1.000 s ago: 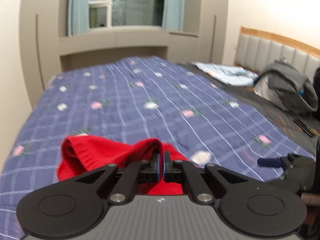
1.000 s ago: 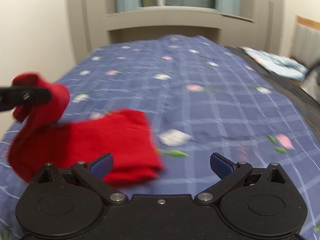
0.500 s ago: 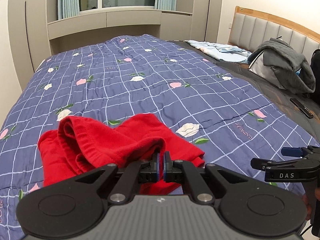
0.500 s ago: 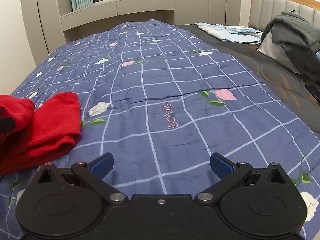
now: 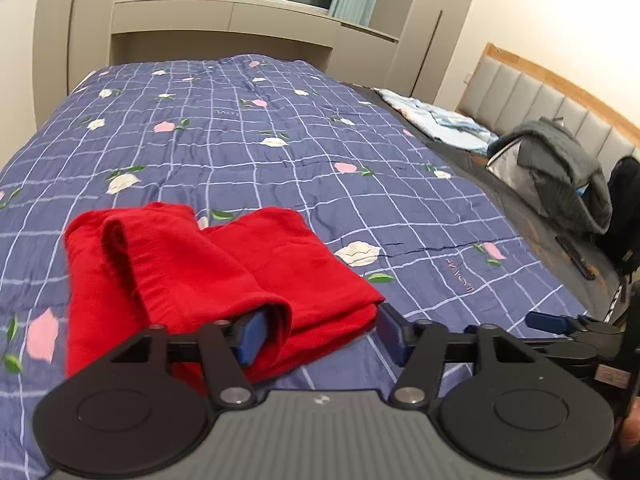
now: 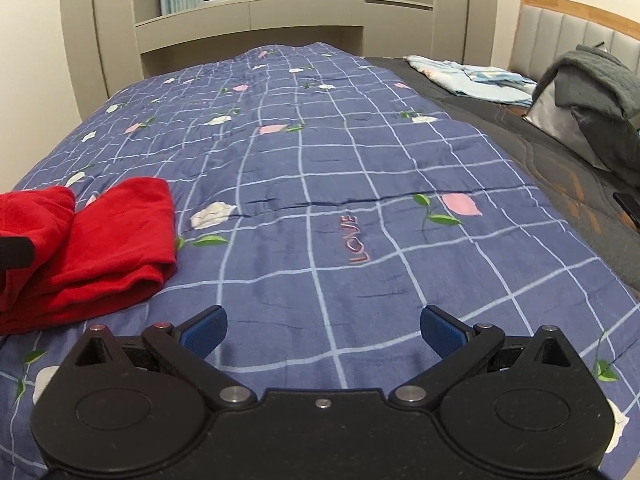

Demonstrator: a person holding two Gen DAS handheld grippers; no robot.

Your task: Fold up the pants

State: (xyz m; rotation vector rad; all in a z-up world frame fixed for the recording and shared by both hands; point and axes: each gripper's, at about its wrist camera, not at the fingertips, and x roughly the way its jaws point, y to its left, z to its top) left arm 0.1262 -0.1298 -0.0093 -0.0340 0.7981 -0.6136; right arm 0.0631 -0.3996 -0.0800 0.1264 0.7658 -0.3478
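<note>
The red pants [image 5: 208, 268] lie folded in a thick stack on the blue checked quilt [image 5: 280, 168], near its front left part. My left gripper [image 5: 320, 336] is open; its left finger sits inside a fold at the pants' near edge, and its right finger is just off the stack's right corner. In the right wrist view the pants [image 6: 100, 236] lie at the left edge. My right gripper [image 6: 322, 330] is open and empty, low over bare quilt to the right of the pants. It also shows in the left wrist view [image 5: 568, 326].
A grey jacket on a bag [image 5: 560, 176] and a light blue cloth [image 5: 444, 124] lie on the dark sheet at the right, by the padded headboard [image 5: 540, 96]. A dark flat object [image 5: 576, 256] lies near the right edge. Cabinets and a window stand beyond the bed.
My left gripper has opened and let go of the red fold, which now lies on the stack. My right gripper has stayed open, off to the right of the pants.
</note>
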